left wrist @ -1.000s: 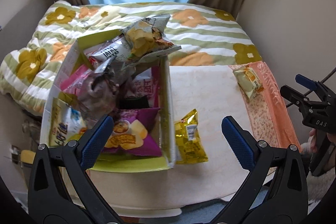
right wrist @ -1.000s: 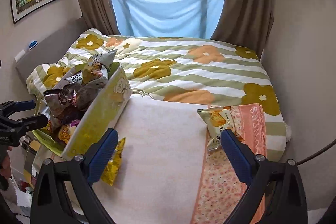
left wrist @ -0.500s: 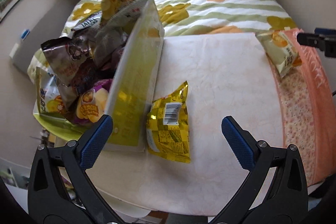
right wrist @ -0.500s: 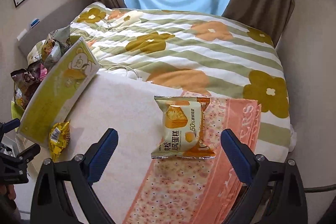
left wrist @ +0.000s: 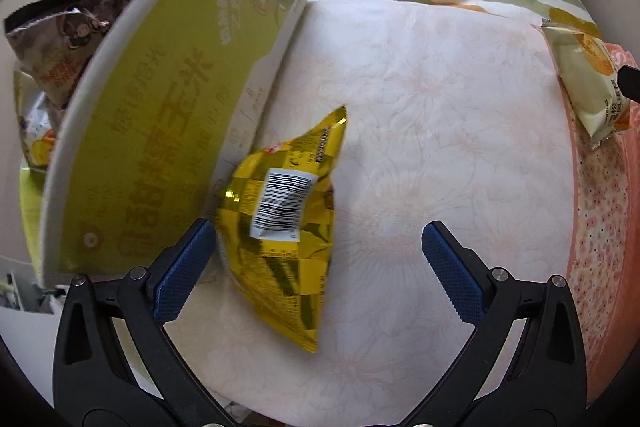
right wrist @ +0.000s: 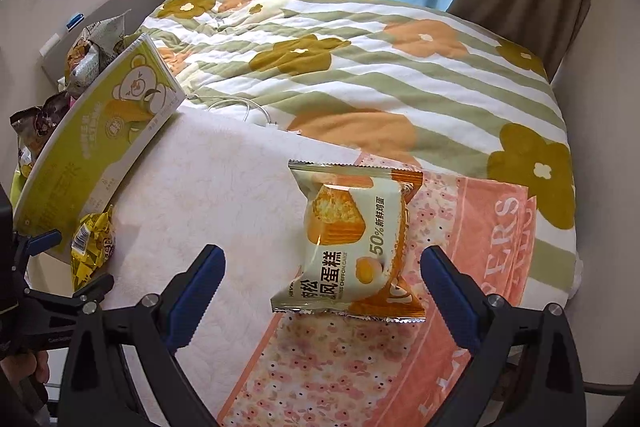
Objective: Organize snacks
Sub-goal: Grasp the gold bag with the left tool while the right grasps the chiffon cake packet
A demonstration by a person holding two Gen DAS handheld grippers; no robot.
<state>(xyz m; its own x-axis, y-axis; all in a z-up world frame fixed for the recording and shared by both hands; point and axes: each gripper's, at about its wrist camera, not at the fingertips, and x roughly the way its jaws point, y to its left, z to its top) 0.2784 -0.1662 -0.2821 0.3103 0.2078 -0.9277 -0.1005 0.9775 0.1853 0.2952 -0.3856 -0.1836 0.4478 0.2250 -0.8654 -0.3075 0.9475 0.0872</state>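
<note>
Snacks still loose on the bed number two: a yellow foil packet (left wrist: 282, 227) lying just beside the green snack box (left wrist: 160, 131), and a chiffon cake packet (right wrist: 352, 243) on the pink patterned cloth (right wrist: 460, 327). Within the last second both tools have dropped from a high view to close above them. The left tool (left wrist: 320, 267) and right tool (right wrist: 322, 289) each straddle a packet, released and wide, gripping nothing, so pickup looks imminent.
</note>
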